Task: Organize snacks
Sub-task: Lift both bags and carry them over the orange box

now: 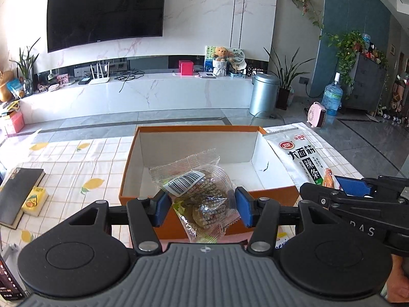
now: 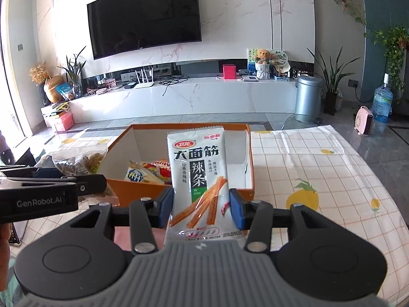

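Left claw (image 1: pixel 202 206) pinches clear packet (image 1: pixel 196 186), right claw (image 2: pixel 202 208) white pouch (image 2: pixel 198 176), at orange box (image 1: pixel 135 158) rim.

Both wrist views sit low over the table (image 1: pixel 76 163), close behind the box (image 1: pixel 143 153), facing the TV (image 2: pixel 143 18); they share box and, seemingly, far wall.

Marble wall (image 1: pixel 199 25) with black television (image 1: pixel 104 12), white console (image 1: pixel 153 94), grey tiled floor (image 1: pixel 179 117), daylight.

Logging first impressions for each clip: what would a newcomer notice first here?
Each hand-held gripper grips a snack over the open orange box: the left a clear packet of wrapped sweets, the right a white spicy-strip pouch. Behind, a big black TV fills the marble wall.
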`<control>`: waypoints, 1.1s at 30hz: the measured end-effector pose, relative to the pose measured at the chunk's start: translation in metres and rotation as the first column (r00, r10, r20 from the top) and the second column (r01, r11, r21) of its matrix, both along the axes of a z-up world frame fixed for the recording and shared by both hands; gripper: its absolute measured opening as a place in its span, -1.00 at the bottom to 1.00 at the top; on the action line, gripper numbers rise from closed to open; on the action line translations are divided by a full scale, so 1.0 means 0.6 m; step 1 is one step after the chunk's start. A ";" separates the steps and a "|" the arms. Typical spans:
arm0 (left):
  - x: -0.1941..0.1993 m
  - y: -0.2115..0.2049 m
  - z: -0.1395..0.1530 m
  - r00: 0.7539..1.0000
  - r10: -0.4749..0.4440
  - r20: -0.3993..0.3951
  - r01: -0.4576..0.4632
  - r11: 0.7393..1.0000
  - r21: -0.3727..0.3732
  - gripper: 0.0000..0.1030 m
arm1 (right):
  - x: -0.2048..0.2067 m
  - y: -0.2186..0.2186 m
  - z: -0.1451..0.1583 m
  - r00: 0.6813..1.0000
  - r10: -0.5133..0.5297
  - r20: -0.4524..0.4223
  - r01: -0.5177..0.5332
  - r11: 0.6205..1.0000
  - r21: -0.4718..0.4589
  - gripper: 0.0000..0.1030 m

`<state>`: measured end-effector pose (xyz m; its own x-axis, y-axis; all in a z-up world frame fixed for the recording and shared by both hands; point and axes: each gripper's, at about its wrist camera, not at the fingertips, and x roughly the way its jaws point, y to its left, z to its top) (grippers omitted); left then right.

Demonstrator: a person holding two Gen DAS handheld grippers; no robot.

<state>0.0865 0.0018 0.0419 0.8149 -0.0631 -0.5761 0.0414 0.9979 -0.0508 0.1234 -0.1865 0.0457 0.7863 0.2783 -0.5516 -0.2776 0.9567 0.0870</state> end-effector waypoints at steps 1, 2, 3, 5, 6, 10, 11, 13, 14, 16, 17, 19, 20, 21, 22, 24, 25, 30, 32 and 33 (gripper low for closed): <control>0.007 -0.002 0.002 1.000 -0.004 0.001 0.004 1.000 0.006 0.19 | 0.006 0.003 0.005 1.000 0.005 0.006 -0.005 1.000 -0.008 -0.13; 0.014 -0.003 0.002 1.000 -0.006 0.002 0.006 1.000 0.009 0.19 | 0.013 0.006 0.009 1.000 0.013 0.012 -0.012 1.000 -0.018 -0.13; 0.022 -0.003 0.004 1.000 -0.007 0.002 0.007 1.000 0.011 0.19 | 0.022 0.011 0.014 1.000 0.020 0.017 -0.020 0.999 -0.027 -0.13; 0.036 -0.002 0.004 1.000 -0.010 -0.001 0.010 1.000 0.012 0.19 | 0.039 0.016 0.020 0.999 0.029 0.019 -0.028 0.999 -0.041 -0.13; 0.044 -0.001 0.004 1.000 -0.011 -0.005 0.011 1.000 0.011 0.19 | 0.050 0.019 0.023 0.999 0.034 0.018 -0.033 0.998 -0.047 -0.13; 0.068 -0.001 0.001 1.000 -0.014 -0.016 0.014 1.000 0.022 0.19 | 0.091 0.031 0.024 0.999 0.046 0.003 -0.046 0.996 -0.080 -0.13; 0.076 -0.001 0.000 1.000 -0.015 -0.019 0.016 1.000 0.026 0.19 | 0.100 0.034 0.023 0.999 0.049 -0.003 -0.049 0.995 -0.086 -0.13; 0.087 -0.001 -0.002 1.000 -0.018 -0.025 0.019 0.999 0.034 0.19 | 0.124 0.038 0.020 0.998 0.052 -0.019 -0.054 0.994 -0.092 -0.13; 0.094 -0.002 -0.003 0.999 -0.017 -0.029 0.018 0.999 0.039 0.19 | 0.135 0.040 0.018 0.998 0.054 -0.027 -0.056 0.994 -0.097 -0.13; 0.112 -0.002 -0.004 0.999 -0.019 -0.038 0.020 0.999 0.049 0.19 | 0.158 0.047 0.013 0.998 0.053 -0.042 -0.058 0.992 -0.111 -0.13; 0.119 -0.001 -0.006 0.999 -0.019 -0.042 0.021 0.998 0.051 0.19 | 0.170 0.051 0.009 0.997 0.058 -0.046 -0.063 0.991 -0.119 -0.13; 0.135 -0.002 -0.009 0.998 -0.023 -0.053 0.026 0.998 0.062 0.19 | 0.190 0.058 0.004 0.996 0.063 -0.056 -0.069 0.989 -0.130 -0.13; 0.143 -0.003 -0.011 0.998 -0.025 -0.060 0.029 0.997 0.067 0.19 | 0.202 0.062 -0.001 0.996 0.068 -0.064 -0.076 0.988 -0.137 -0.13; 0.149 -0.004 -0.014 0.997 -0.027 -0.067 0.032 0.997 0.072 0.19 | 0.212 0.066 -0.005 0.995 0.069 -0.072 -0.079 0.987 -0.143 -0.13; 0.155 -0.004 -0.018 0.997 -0.029 -0.076 0.035 0.996 0.077 0.19 | 0.222 0.070 -0.010 0.994 0.072 -0.080 -0.083 0.985 -0.153 -0.13; 0.166 -0.004 -0.027 0.995 -0.032 -0.094 0.040 0.996 0.083 0.19 | 0.240 0.077 -0.020 0.990 0.100 -0.101 -0.115 0.981 -0.156 -0.13; 0.172 -0.002 -0.031 0.994 -0.035 -0.102 0.043 0.995 0.085 0.19 | 0.248 0.080 -0.026 0.989 0.095 -0.111 -0.113 0.979 -0.168 -0.12; 0.206 0.004 -0.057 0.985 -0.046 -0.164 0.058 0.996 0.069 0.19 | 0.292 0.094 -0.059 0.984 0.087 -0.155 -0.122 0.965 -0.230 -0.12; 0.218 0.005 -0.067 0.981 -0.051 -0.189 0.065 0.996 0.068 0.19 | 0.307 0.097 -0.074 0.980 0.084 -0.179 -0.128 0.960 -0.249 -0.12; 0.223 0.006 -0.072 0.979 -0.052 -0.199 0.067 0.995 0.070 0.19 | 0.316 0.100 -0.081 0.977 0.079 -0.196 -0.129 0.957 -0.258 -0.13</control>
